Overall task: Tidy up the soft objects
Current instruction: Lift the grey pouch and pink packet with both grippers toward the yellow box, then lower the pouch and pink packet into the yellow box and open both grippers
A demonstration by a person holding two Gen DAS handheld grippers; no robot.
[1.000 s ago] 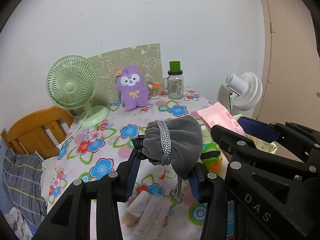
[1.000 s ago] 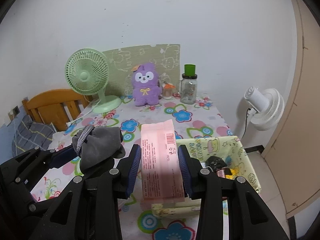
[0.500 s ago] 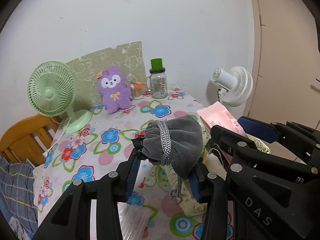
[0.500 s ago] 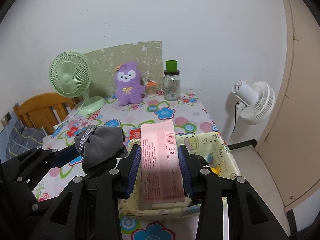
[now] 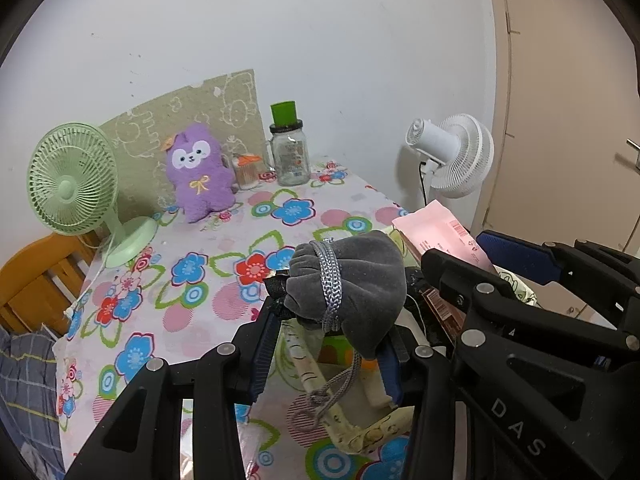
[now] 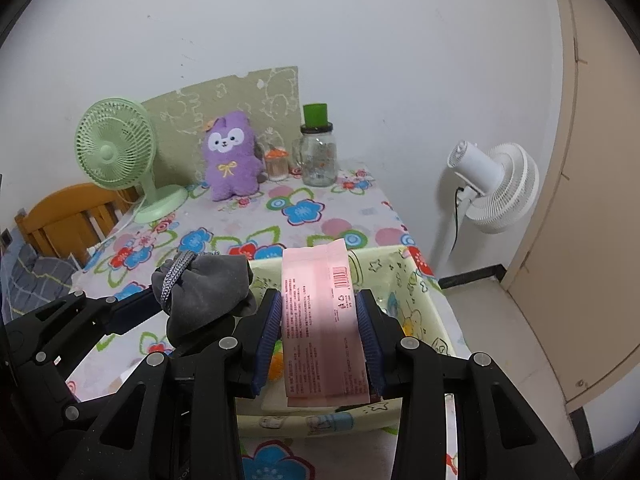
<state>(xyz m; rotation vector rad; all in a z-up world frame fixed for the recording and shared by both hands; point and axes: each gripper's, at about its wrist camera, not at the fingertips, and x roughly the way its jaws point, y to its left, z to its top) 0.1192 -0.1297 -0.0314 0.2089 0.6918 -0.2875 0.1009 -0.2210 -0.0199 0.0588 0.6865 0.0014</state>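
Gripping a soft grey velvet pouch (image 5: 352, 292) bound with braided silver cord, left claw (image 5: 326, 344) tilts downward over a pale fabric basket (image 5: 360, 436) on the floral table (image 5: 208, 280). Right view: right claw (image 6: 318, 340) clamps a flat, glossy pink packet (image 6: 320, 320), barcode uppermost, above the same basket (image 6: 420, 304); purple plush toy (image 6: 232, 156) stands behind

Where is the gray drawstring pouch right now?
The gray drawstring pouch is clamped in the left gripper, held above the near-left corner of the yellow fabric bin, just left of the pink packet in the right gripper.
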